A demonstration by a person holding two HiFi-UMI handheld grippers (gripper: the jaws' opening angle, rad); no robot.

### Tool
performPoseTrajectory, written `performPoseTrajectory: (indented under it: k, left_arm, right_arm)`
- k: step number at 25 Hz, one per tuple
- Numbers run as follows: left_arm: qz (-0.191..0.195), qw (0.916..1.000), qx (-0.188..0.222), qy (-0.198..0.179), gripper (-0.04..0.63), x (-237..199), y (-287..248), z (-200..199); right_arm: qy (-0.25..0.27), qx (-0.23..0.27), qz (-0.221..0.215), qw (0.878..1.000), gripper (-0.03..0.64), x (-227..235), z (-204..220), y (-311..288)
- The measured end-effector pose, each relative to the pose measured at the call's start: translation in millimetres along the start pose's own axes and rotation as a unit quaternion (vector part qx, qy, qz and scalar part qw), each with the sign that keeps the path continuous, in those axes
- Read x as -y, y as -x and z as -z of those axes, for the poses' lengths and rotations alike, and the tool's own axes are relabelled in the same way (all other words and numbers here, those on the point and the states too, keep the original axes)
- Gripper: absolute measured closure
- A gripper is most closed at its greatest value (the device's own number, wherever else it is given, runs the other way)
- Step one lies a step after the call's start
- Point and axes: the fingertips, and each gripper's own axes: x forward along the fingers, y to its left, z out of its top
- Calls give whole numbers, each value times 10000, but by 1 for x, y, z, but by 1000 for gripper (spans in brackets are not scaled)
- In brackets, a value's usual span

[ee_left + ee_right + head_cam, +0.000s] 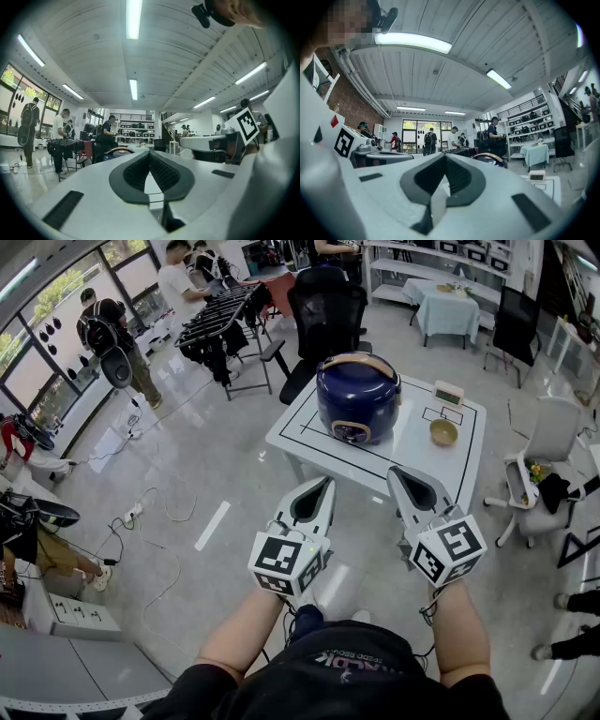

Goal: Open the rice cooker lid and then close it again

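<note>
Rice cooker (358, 397) sits lid-down on the white table (300, 427), at 12 o'clock from the gap between both grippers and well apart from them. Left gripper (324, 486) has it at 1 o'clock, right gripper (397, 476) at 11, neither clearly nearer; both have jaws pressed together on nothing. Its handle runs 9 to 3. Contents hidden; the small bowl (443, 432) at its 4 o'clock looks empty

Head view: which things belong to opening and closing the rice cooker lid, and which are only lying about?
For the job: rice cooker, its lid down; left hand-held gripper and right hand-held gripper, both shut and empty.

Just lying about: bowl and small white device on the table; black office chair behind it.
</note>
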Motion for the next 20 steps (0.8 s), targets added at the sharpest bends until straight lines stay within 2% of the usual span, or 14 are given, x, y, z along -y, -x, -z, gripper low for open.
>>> performPoseTrajectory:
  k: [11,20]
  left_arm:
    - [-58,9999,60,60,592,-3,-2,1]
    - [-105,9997,105,177,580,-26,-5,3]
  right_arm:
    - [-126,23,-65,9999,615,2,3,-3]
    - [-116,101,-165,9997,615,-4,3,-24]
